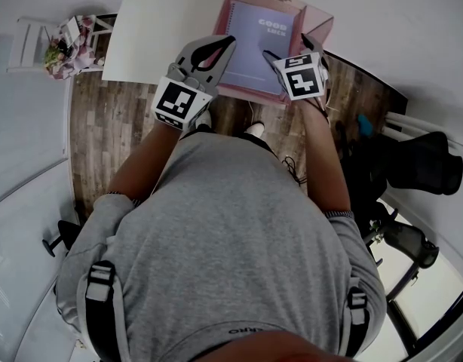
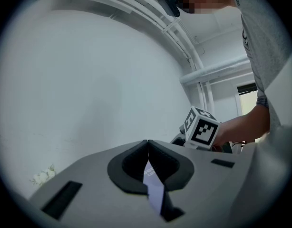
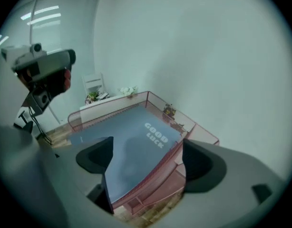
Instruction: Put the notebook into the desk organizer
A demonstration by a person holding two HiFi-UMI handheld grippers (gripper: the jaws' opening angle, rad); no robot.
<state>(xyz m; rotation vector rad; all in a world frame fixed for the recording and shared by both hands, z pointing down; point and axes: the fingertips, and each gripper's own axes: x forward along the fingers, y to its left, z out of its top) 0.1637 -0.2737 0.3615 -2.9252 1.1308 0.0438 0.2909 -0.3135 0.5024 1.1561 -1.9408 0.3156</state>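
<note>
Head view looks steeply down over your grey-shirted shoulders to a pink mesh desk organizer (image 1: 320,23) ahead of you; the notebook (image 1: 258,47) (lavender cover, "GOOD LUCK" printed in white) lies inside it, spiral edge to the left; a white counter (image 1: 152,32) stands just left of the organizer, and wood-plank floor (image 1: 114,127) shows below both. Your left tongs (image 1: 230,42) reach in at the notebook's spiral edge; in the left gripper view their dark pads meet at the tips with a thin sliver of the cover pinched between them, so they are closed on the notebook; the marker cube (image 2: 203,129) of your other tool shows just beyond, to the right. Your right tongs (image 1: 286,46) hover over the notebook's near right corner; the right gripper view shows them spread wide, the cover and the organizer's near wall framed in the gap, neither pad touching anything; they hold nothing.
</note>
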